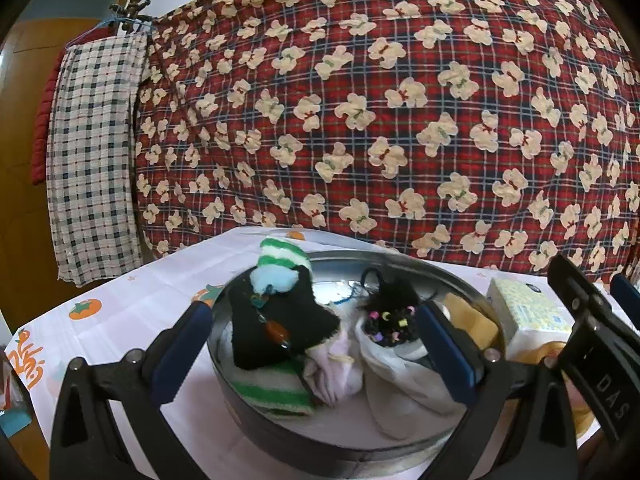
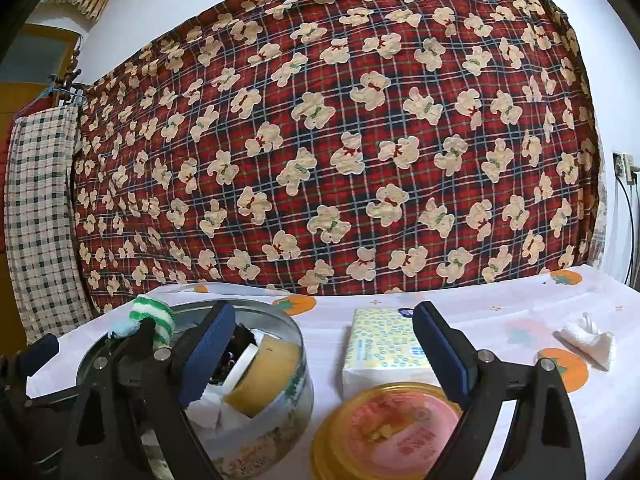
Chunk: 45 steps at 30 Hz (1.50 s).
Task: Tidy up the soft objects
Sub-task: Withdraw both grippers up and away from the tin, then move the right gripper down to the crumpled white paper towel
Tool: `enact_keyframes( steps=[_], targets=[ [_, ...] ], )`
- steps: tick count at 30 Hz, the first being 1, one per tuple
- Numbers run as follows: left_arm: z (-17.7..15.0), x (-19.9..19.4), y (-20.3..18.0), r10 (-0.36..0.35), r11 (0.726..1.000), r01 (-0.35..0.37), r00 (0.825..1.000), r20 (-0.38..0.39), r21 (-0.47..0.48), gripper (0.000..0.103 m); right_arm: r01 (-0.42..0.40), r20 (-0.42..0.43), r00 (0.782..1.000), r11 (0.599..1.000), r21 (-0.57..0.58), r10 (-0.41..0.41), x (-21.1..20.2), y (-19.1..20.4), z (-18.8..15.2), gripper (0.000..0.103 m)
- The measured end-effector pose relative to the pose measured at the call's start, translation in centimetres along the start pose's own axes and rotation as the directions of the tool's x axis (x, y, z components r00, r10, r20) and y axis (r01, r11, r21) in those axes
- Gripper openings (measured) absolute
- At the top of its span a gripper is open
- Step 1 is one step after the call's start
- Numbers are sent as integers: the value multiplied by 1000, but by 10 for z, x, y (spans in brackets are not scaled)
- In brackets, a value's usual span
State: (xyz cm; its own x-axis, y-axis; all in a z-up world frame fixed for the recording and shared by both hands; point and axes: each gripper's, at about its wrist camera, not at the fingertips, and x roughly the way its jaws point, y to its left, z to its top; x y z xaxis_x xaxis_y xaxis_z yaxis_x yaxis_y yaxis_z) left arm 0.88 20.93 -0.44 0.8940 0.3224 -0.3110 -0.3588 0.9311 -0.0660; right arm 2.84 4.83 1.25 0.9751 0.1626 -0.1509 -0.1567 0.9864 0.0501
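Note:
A round metal tin [image 1: 256,420] sits on the table, filled with soft things. They are a green-and-white striped sock [image 1: 280,256], a black fluffy cloth [image 1: 288,328], a pale lilac cloth [image 1: 332,372], a white cloth [image 1: 404,380] and a black beaded hair tie [image 1: 390,320]. My left gripper [image 1: 310,320] is open, its fingers spread over the tin, touching nothing. My right gripper [image 2: 324,316] is open too, with its left finger above the tin [image 2: 296,380]. Between its fingers lie a tissue pack [image 2: 380,344] and a yellow lid [image 2: 384,432]. A crumpled white tissue [image 2: 588,340] lies far right.
A tape roll [image 2: 264,376] leans inside the tin's right side. The tablecloth [image 2: 500,312] is white with orange fruit prints. A red plaid blanket [image 2: 340,140] with bears hangs right behind the table, and a checked cloth [image 1: 92,152] hangs at the left.

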Motion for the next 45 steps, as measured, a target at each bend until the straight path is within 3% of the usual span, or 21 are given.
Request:
enact_keyframes(
  steps=[31,45],
  targets=[
    [-16,-35,-91,-174,982,178,983,-60,65,103,141,-27,990,989,40,-140,-34,-105,6,92],
    [-22,-48,-145,-257,958,265,963,-82,105,103,293,-29,956,953,79,-291,-52,-187,11,92]
  ],
)
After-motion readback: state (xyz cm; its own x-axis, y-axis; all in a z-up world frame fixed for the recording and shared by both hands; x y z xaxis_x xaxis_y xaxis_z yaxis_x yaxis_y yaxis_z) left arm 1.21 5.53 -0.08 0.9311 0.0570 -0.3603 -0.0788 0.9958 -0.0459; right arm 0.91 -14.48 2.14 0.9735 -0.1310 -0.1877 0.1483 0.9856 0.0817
